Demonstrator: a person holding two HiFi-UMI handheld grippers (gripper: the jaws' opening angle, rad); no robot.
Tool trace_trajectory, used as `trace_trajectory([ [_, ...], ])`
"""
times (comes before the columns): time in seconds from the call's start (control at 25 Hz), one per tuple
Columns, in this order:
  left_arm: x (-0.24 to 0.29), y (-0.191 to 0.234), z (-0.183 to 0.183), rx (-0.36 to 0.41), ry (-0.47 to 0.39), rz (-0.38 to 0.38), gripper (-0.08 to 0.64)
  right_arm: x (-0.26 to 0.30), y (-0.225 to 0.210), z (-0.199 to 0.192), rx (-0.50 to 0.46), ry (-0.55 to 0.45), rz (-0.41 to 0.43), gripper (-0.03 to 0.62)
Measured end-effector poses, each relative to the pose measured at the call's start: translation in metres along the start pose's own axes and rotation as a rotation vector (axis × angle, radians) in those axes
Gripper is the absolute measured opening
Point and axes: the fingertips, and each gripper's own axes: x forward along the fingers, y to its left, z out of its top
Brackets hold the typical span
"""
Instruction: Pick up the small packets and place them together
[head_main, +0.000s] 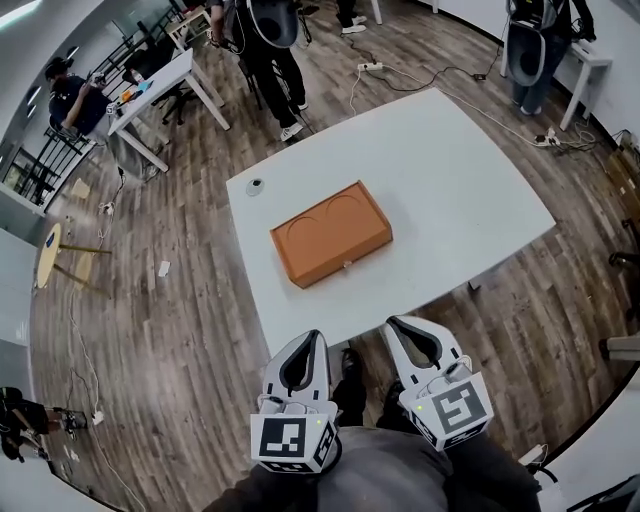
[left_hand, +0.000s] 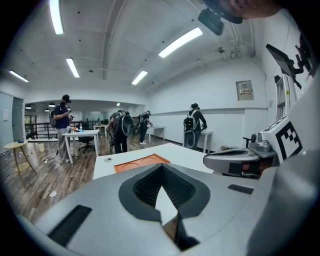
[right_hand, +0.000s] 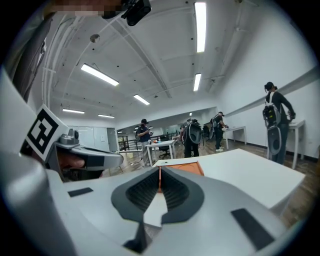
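— Two grippers, jaws how?
— Left gripper and right gripper alike: pressed together, empty, just short of the white table's near edge.
— Orange box?
— Mid-table, whole in head view; a mere sliver in right gripper view.

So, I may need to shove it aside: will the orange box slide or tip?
Probably slides: the box is low, wide and lies flat on the smooth table. Likely stiff, given its crisp edges. Weight can't be judged.

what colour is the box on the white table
The box is orange, with two circular outlines on its top. The head view shows it best.
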Motion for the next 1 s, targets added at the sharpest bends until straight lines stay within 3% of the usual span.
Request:
trace_trajectory([
  [0.24,0.025,0.027,-0.005,-0.033,-0.003,-0.017,-0.003,0.028,-0.004,-0.002,-0.027,0.038,-0.024,0.008],
  [0.76,0.084,0.083,-0.01,-0.089,0.019,-0.144,-0.003,0.13,-0.002,0.003,-0.045,0.113,-0.079,0.008],
  [1.0,0.104,0.116,0.004,-0.114,0.001,-0.138,-0.003,0.155,-0.008,0.021,-0.074,0.109,-0.117,0.006],
])
